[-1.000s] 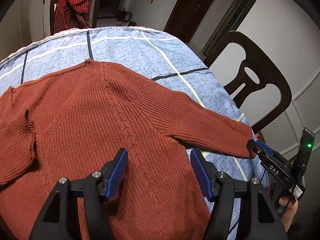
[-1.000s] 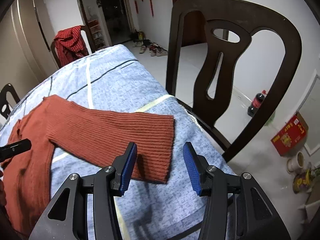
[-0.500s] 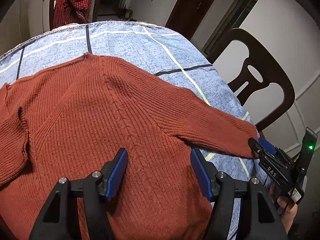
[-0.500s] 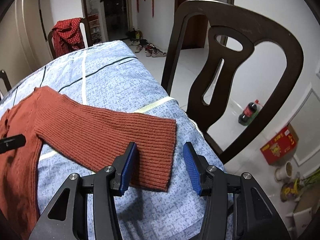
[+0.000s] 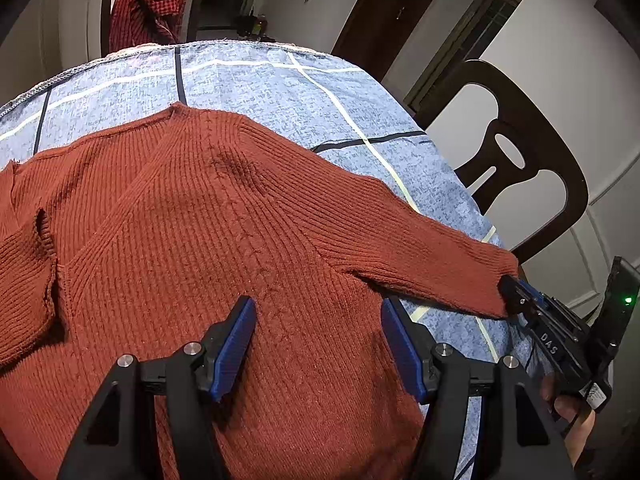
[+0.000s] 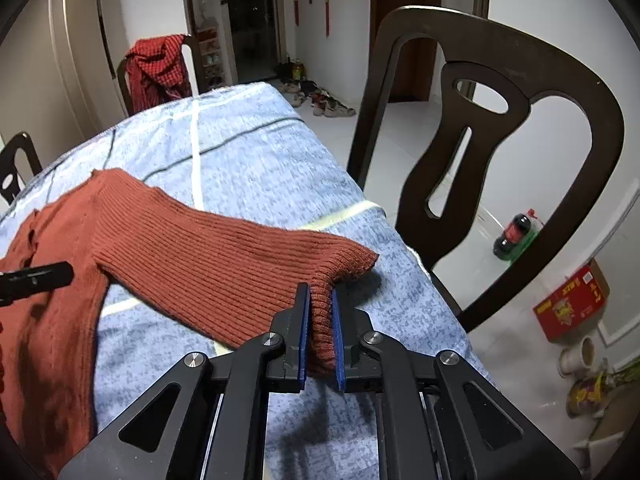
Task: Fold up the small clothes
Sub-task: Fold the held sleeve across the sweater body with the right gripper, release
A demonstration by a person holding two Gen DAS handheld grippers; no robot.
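Your rust-red knit sweater (image 5: 224, 240) lies flat on the blue checked cloth (image 5: 280, 92) that covers the table, its body spread wide and one sleeve (image 6: 224, 264) reaching out toward the table's right edge. Your right gripper (image 6: 320, 320) has its blue pads clamped on the cuff of that sleeve, and the knit bunches up between them while the rest of the cuff lifts slightly off the cloth. Your left gripper (image 5: 316, 344) hovers over the lower body of the sweater with its jaws standing wide apart, nothing between them but the knit lying below.

From the left wrist view, the letters "DAS" are readable on the right gripper's body (image 5: 548, 344), with a green light beside it. A red carton (image 6: 572, 304) on the floor carries print too small to read.

The sleeve's cuff sits close to the table's edge, and a dark wooden chair (image 6: 500, 152) stands just beyond that edge. Past the sweater's neckline the cloth is bare up to the far rim, where a red checked garment (image 5: 148, 4) hangs on another chair.
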